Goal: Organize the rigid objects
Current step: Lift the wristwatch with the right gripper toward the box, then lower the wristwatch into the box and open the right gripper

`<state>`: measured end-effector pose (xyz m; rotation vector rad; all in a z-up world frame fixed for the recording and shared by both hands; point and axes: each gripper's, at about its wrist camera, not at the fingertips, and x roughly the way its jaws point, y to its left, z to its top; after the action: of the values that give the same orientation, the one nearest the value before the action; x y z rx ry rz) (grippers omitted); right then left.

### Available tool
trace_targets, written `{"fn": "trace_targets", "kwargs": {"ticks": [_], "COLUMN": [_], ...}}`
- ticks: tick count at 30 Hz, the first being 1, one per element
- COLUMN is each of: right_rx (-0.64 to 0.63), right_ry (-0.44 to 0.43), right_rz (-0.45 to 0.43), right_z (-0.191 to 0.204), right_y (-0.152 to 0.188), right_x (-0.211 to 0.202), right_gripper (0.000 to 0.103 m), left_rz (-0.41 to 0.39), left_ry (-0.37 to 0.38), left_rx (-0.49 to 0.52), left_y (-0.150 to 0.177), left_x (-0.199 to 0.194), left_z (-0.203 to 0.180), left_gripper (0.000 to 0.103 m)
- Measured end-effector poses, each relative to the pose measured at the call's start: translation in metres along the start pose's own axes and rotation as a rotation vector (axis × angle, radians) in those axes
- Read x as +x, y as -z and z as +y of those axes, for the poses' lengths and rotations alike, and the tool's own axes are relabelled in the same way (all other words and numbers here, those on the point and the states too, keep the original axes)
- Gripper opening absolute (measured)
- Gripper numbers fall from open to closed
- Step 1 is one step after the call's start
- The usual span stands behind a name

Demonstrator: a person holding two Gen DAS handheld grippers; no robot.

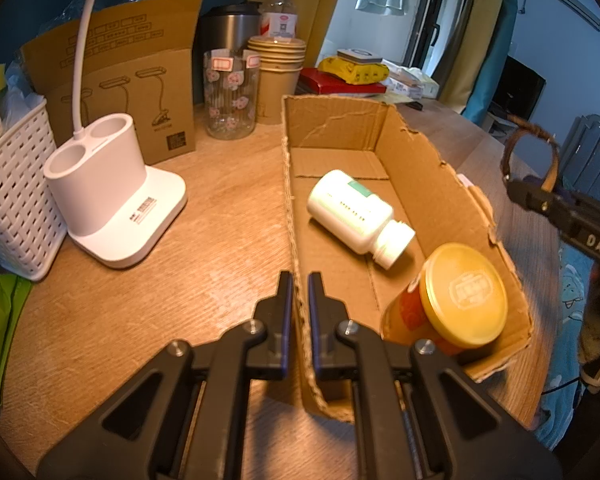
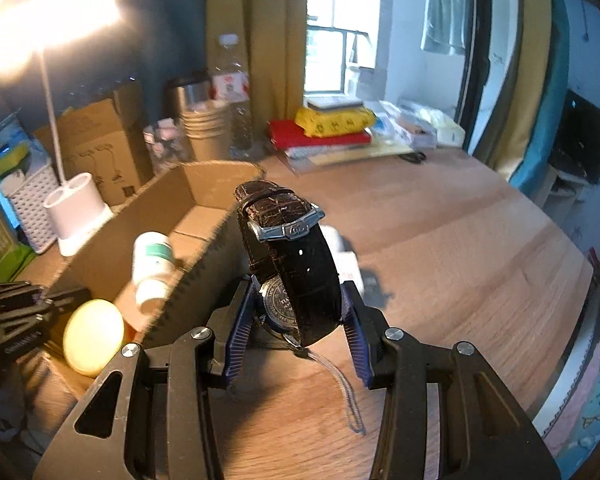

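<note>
An open cardboard box (image 1: 420,160) lies on the wooden desk. Inside it a white pill bottle (image 1: 356,216) lies on its side, next to a jar with a yellow lid (image 1: 460,292). My left gripper (image 1: 300,280) is shut on the box's near left wall, one finger on each side of the cardboard. My right gripper (image 2: 300,284) is shut on a wristwatch (image 2: 292,256) with a dark brown leather strap, held above the desk just right of the box (image 2: 100,248). In the left wrist view the right gripper (image 1: 520,192) and the watch (image 1: 536,129) show beyond the box's right wall.
Left of the box stand a white lamp base with two holes (image 1: 112,200) and a white woven basket (image 1: 12,200). Behind are a lamp carton (image 1: 132,92), a glass jar (image 1: 230,96), stacked paper cups (image 1: 276,72), and a red book with a yellow pack (image 1: 352,68). The desk edge runs at the right (image 2: 572,320).
</note>
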<state>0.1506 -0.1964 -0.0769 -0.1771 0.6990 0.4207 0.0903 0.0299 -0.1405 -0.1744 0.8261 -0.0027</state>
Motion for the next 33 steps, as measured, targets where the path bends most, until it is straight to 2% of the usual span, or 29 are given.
{"fn": "trace_targets", "kwargs": {"ticks": [12, 33], "right_rx": [-0.08, -0.135], "right_ry": [-0.06, -0.126], "right_rz": [-0.062, -0.034], "right_z": [0.044, 0.08], "right_y": [-0.023, -0.029], "right_x": [-0.019, 0.003], "right_gripper": [0.046, 0.046], "left_rz": [0.0, -0.001], "left_ry": [0.0, 0.0], "left_rx": [0.0, 0.0], "left_y": [0.0, 0.0], "left_x": [0.0, 0.0], "left_z": [0.0, 0.0], "left_gripper": [0.007, 0.007]}}
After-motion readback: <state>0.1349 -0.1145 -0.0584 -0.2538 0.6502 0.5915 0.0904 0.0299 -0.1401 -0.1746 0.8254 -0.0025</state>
